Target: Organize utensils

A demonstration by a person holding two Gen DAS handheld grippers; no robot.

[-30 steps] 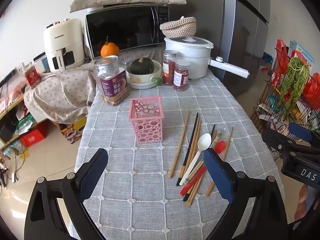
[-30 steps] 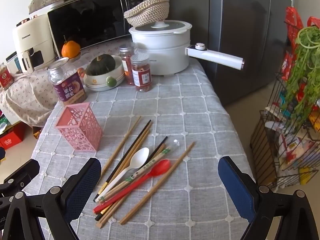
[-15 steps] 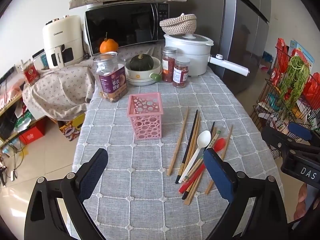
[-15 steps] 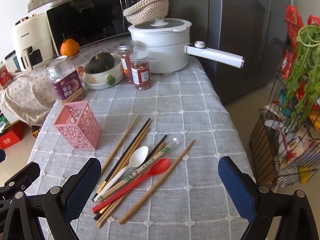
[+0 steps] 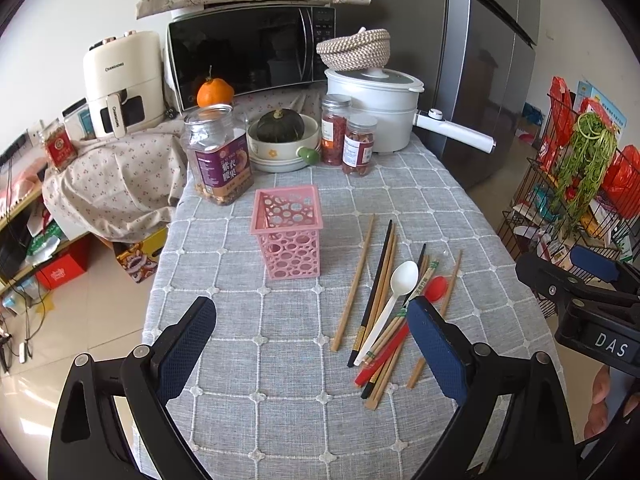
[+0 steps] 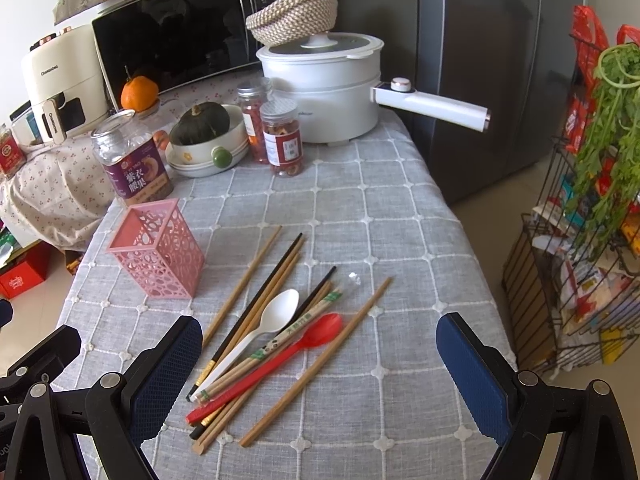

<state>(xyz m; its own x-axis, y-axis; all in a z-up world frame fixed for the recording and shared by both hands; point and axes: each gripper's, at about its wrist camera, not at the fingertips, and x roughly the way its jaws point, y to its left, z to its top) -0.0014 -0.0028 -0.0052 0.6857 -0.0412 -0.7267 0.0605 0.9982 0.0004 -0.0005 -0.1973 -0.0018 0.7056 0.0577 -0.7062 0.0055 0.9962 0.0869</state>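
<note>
The loose pile of wooden and black chopsticks point(image 6: 256, 316), with a white plastic spoon point(image 6: 276, 316) and a red plastic spoon point(image 6: 316, 334) lying across it, sits near the tabletop's right edge, just beside the empty pink perforated plastic holder point(image 6: 158, 250). Overlapping sticks could come up together or roll towards that edge if one is pinched carelessly. The light holder may tip when something is dropped in at a slant. Both the left gripper point(image 5: 316, 344) and right gripper point(image 6: 320, 368) hover with fingers spread wide, grasping nothing.
</note>
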